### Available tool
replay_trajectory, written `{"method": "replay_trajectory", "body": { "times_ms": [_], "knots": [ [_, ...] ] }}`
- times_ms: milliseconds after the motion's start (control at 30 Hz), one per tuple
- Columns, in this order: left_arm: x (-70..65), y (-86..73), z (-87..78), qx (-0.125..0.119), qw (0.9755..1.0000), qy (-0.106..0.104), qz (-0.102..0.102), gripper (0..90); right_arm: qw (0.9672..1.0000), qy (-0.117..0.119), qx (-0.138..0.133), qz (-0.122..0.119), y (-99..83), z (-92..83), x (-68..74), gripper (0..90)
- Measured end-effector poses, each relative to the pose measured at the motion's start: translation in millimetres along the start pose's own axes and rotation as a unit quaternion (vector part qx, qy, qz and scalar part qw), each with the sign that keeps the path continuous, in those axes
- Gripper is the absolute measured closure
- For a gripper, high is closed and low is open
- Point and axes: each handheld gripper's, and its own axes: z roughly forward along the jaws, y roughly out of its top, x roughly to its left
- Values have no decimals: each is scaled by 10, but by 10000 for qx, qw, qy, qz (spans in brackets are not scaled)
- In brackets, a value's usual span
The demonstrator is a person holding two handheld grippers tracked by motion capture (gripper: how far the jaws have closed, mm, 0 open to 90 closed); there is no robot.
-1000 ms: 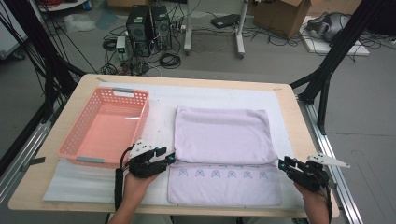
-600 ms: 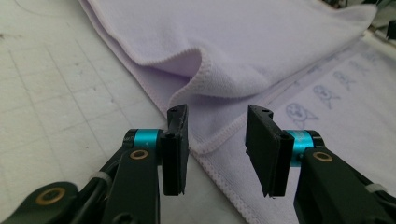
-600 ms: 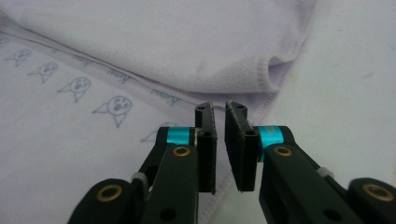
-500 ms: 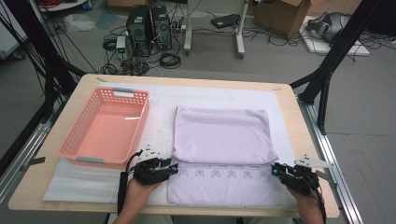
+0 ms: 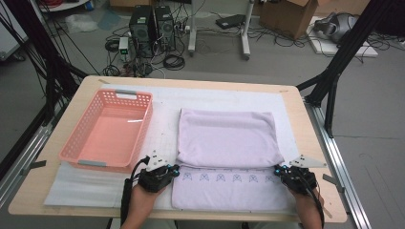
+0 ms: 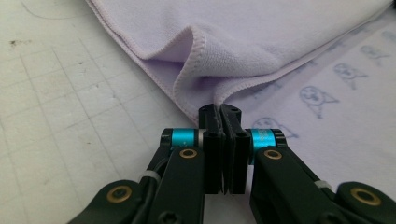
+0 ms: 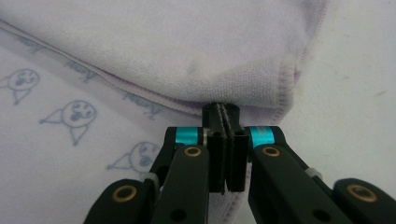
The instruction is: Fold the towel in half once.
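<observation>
A lilac towel [image 5: 224,138] lies on the white mat [image 5: 162,119], its far part folded over a near strip printed with small cartoon faces. My left gripper [image 5: 175,172] sits at the towel's left edge, where the fold's hem ends. Its jaws have just been closing and the left gripper [image 6: 219,109] is now shut on the towel's [image 6: 261,37] hem. My right gripper [image 5: 278,171] is at the right edge at the same fold line. Its jaws have also just been closing, and the right gripper [image 7: 221,108] pinches the towel's [image 7: 177,42] folded corner.
An empty pink basket [image 5: 93,163] stands on the mat left of the towel, close to my left hand. The wooden table [image 5: 33,191] ends just behind both hands. Black frame legs, computers and cables are on the floor beyond the far edge.
Both grippers went from open to shut at the towel's side edges. The right hand slid a little left and down onto the towel's corner. The left hand barely moved.
</observation>
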Motion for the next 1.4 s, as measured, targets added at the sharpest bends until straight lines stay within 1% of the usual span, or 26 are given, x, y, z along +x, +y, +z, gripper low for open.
{"method": "replay_trajectory", "body": {
  "times_ms": [133, 200, 233, 267, 300, 333, 367, 467, 533, 567, 600, 633, 667, 700, 733, 767, 800, 867, 967, 1000, 1033, 1100, 1167, 1300, 1367, 1400],
  "knots": [
    [9, -2, -83, -136, 9998, -123, -7, 869, 9998, 111, -118, 69, -18, -111, -12, 896],
    [13, -3, -90, -130, 9999, -111, 5, 864, 9998, 153, -131, 48, -31, -157, -23, 892],
    [11, -3, -84, -150, 9999, -66, -4, 827, 9998, 158, -150, 50, -41, -164, -33, 826],
    [15, -2, -80, -162, 9999, -9, -19, 746, 9997, 145, -151, 134, -49, -162, -37, 708],
    [20, 0, -78, -162, 9999, 12, -55, 681, 9995, 120, -147, 238, -56, -148, -45, 679],
    [18, 3, -71, -192, 9998, -9, -50, 654, 9994, 142, -149, 267, -63, -131, -55, 643],
    [17, 5, -64, -207, 9998, -22, -29, 636, 9995, 80, -145, 280, -60, -102, -54, 596],
    [12, 29, 1, -191, 9998, -65, -56, 580, 9996, 0, -158, 225, -29, -34, -38, 569],
    [9, 50, 59, -131, 9999, -11, 39, 585, 9996, -130, -171, 181, 4, 18, -14, 547],
    [11, 61, 93, -46, 10000, -8, 33, 609, 9997, -148, -148, 116, 17, 43, -4, 548],
    [15, 65, 129, 52, 10000, 11, 51, 661, 9998, -181, -106, 35, 27, 70, 9, 565],
    [13, 71, 156, 177, 9998, 36, 42, 719, 9998, -202, -76, -41, 32, 91, 18, 605],
    [7, 75, 163, 216, 9997, 71, 79, 808, 9997, -214, -67, -84, 35, 108, 21, 654],
    [-3, 75, 159, 179, 9997, 87, 106, 853, 9996, -252, -44, -99, 36, 115, 27, 737],
    [-9, 75, 154, 178, 9997, 112, 124, 867, 9994, -304, -49, -131, 37, 110, 18, 811],
    [-11, 73, 153, 175, 9997, 100, 114, 872, 9996, -269, -38, -101, 37, 101, 2, 891],
    [-16, 73, 143, 161, 9998, 102, 101, 875, 9997, -215, -2, -71, 31, 96, -9, 894],
    [-27, 78, 109, 61, 9999, 72, 66, 877, 9996, -226, -34, -148, 17, 83, -5, 895],
    [-22, 101, 1, -191, 9997, -128, -116, 877, 9997, -148, -139, -125, 26, 28, 10, 892],
    [-17, 112, -37, -287, 9992, -191, -192, 877, 9996, -70, -251, -60, 30, -3, 5, 826],
    [-8, 121, -71, -373, 9987, -254, -227, 877, 9992, 39, -382, 83, 37, -35, -5, 759],
    [6, 137, -123, -499, 9975, -357, -363, 876, 9980, 85, -555, 301, 57, -84, -22, 694],
    [14, 138, -136, -526, 9969, -420, -399, 876, 9982, 29, -499, 329, 73, -79, -34, 685],
    [2, 101, -97, -424, 9975, -423, -380, 876, 9992, -144, -218, 300, 51, 69, -36, 604],
    [7, 87, -87, -369, 9977, -428, -376, 875, 9995, -228, -115, 185, 36, 141, -25, 623],
    [7, 78, -83, -377, 9976, -427, -404, 876, 9995, -281, -95, 124, 42, 144, -19, 702]
  ]
}}
